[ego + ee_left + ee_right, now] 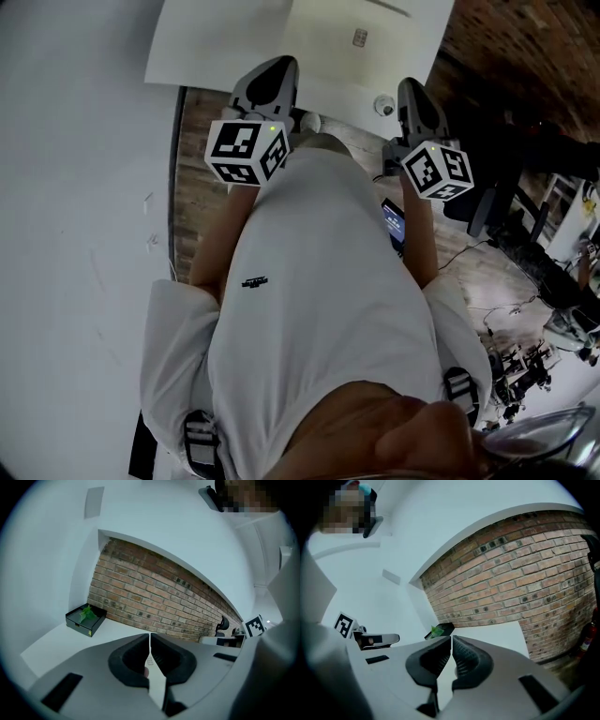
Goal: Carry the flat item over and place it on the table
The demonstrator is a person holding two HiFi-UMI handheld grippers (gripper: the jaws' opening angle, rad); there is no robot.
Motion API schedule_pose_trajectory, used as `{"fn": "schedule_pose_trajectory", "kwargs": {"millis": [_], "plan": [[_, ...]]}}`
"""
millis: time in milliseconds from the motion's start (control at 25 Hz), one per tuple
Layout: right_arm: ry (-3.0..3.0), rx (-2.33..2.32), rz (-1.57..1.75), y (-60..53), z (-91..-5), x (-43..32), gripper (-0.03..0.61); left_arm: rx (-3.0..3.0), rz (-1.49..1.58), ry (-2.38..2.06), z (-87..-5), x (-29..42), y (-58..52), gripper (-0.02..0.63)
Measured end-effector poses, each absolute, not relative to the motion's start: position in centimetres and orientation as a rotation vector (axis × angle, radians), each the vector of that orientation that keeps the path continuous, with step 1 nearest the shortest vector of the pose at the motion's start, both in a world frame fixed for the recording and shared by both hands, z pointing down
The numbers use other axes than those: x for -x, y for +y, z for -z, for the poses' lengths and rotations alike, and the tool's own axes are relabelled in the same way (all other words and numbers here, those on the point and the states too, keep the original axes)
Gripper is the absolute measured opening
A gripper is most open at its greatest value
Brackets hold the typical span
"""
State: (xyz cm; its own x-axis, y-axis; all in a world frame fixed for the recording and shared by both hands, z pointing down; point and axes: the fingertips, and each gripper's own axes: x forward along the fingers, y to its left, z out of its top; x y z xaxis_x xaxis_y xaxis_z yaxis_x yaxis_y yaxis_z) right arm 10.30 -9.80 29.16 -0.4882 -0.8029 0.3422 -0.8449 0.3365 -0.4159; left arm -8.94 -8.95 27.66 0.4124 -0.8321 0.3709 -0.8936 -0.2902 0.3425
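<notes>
Standing at a white desk (216,42) with a gripper in each hand, arms down along a white shirt (319,281), square-marked cubes (246,150) riding on top. Left gripper (277,67) and right gripper (412,89) side by side, one at either flank of the belly, both aimed toward the desk's near edge and tipped a little downward.

Looking along the left gripper's own jaws: closed tight, dark ribbed pads (161,656) meeting down a hairline slit. Only a pale sliver in that slit and a pale wedge below the pads, with no object to be made out in the bite. Much the same on the right gripper, with pads together, nothing visibly pinched and a similar pale wedge underneath.

Beyond the jaws, the desk running up to a brick wall (154,597). At its far left corner, a black box (86,619) holding something green and leafy, well apart from both grippers.

As for the flat item: gripped by neither side, going by all three views. In the head view, a creamier stretch (375,56) over the right part of the desk, set off from the whiter left part by a straight seam and carrying a small brownish tag (359,37). Flat item lying there or simply more desk — cannot tell. Off to the right, on the floor, a tangle of cables and dark chairs, too small to sort out.
</notes>
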Motion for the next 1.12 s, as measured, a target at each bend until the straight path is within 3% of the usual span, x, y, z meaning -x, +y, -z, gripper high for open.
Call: {"fn": "schedule_pose_trajectory", "kwargs": {"millis": [200,1120], "plan": [[-2.546,-1.522,-0.837,-10.6,-27.1,-12.2,0.040,-2.215,-0.172,-1.446,-25.5,5.3,-9.5,0.028],[-2.549,-1.495,-0.917,-6.4,-27.2,-9.4,0.037,-2.275,-0.239,-1.377,-26.2,2.7,-6.3,0.028]]}}
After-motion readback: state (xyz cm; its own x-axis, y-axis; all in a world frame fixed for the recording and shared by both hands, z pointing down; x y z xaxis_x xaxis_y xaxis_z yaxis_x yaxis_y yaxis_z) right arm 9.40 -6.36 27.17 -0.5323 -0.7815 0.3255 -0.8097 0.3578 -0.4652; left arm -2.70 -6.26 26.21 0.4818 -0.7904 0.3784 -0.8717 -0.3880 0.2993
